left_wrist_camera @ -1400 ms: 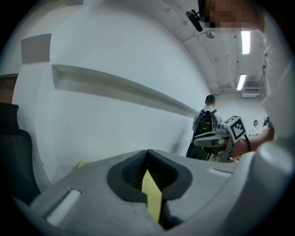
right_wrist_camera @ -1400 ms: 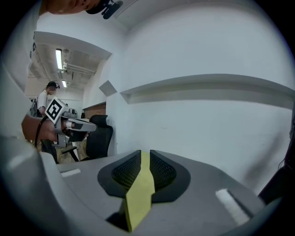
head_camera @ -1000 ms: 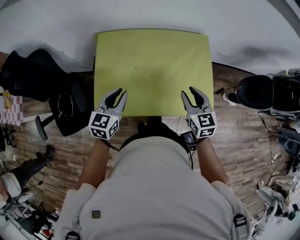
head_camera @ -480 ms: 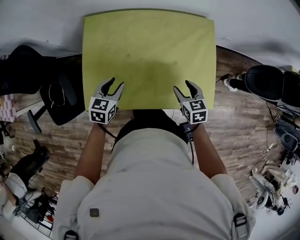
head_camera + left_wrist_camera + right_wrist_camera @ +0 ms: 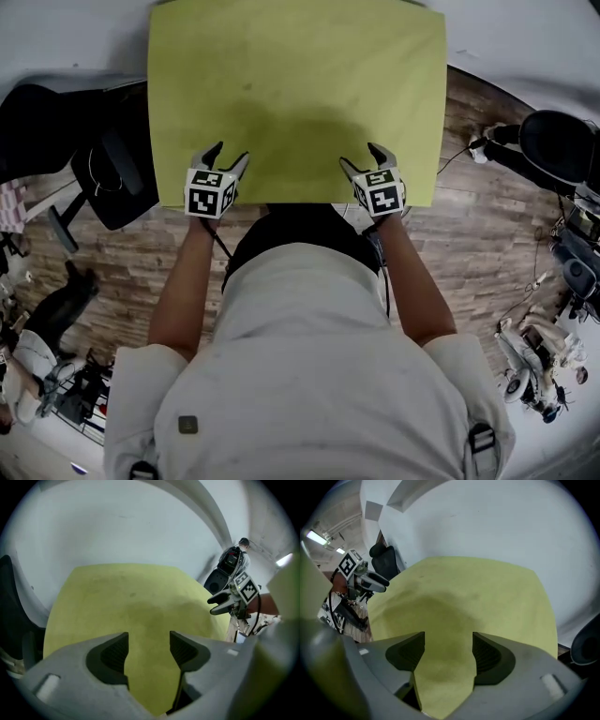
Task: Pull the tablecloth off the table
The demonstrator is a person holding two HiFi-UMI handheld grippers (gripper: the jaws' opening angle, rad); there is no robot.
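A yellow-green tablecloth covers the whole square table in the head view. My left gripper hovers over the cloth's near edge at the left, and my right gripper does the same at the right. Both point steeply down and stand open; their jaws have just been opening. In the left gripper view the jaws frame the tablecloth without the pads pressing on it, and the right gripper shows beyond. In the right gripper view the jaws also frame bare tablecloth, with the left gripper off to the side.
A black office chair stands close to the table's left side. Another black chair sits at the right, with cables and gear on the wooden floor. A white wall lies behind the table.
Both grippers have sunk toward the cloth's near edge and tipped downward. Their jaws stand wider apart than before. The table looks larger and nearer in the head view.
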